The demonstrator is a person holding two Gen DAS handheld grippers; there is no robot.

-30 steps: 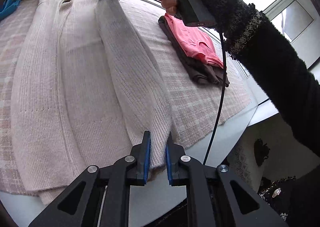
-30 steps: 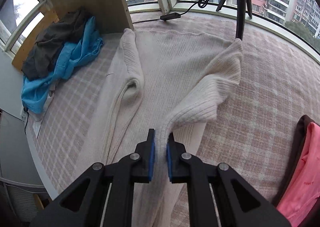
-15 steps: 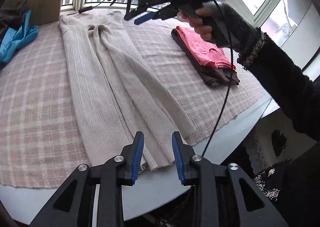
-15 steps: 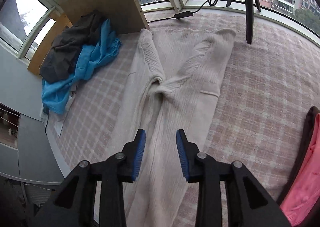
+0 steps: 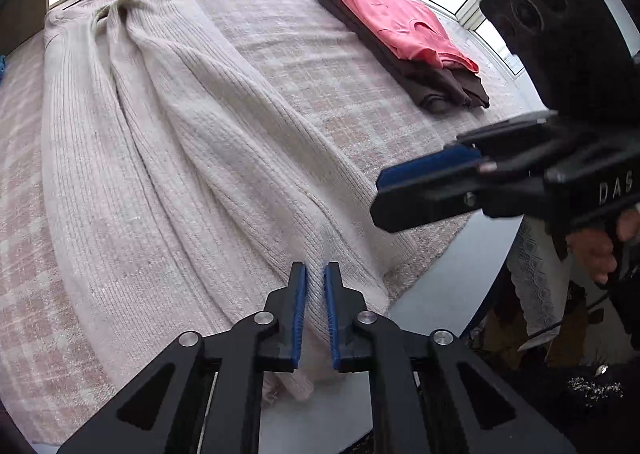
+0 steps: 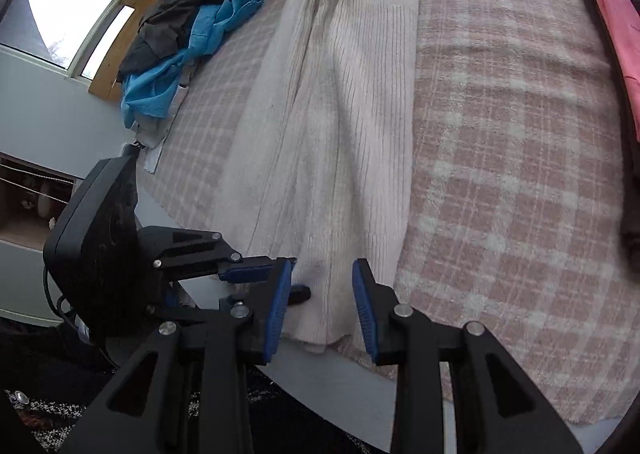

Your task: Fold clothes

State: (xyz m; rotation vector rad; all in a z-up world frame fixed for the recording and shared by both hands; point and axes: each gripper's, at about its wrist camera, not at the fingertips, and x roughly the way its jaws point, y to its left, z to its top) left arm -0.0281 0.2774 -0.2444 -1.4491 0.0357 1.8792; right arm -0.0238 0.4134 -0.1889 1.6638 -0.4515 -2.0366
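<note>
Since a second ago the right gripper (image 6: 322, 306) has let go of the far shoulder and swung back to the near hem, fingers apart over it. The cream ribbed knit sweater (image 5: 168, 141) lies lengthwise on the pink checked surface (image 5: 304, 65), collar toward the windows, hem at the near edge. The left gripper (image 5: 315, 314) is clamped on that hem.

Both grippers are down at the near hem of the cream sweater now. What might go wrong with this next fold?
The left gripper jaws are shut on a narrow pinch of the cream sweater, so the hem may slip out when lifted. The right gripper jaws stand open over the hem beside the table edge; a lopsided lift could undo the folded-in sleeves.
</note>
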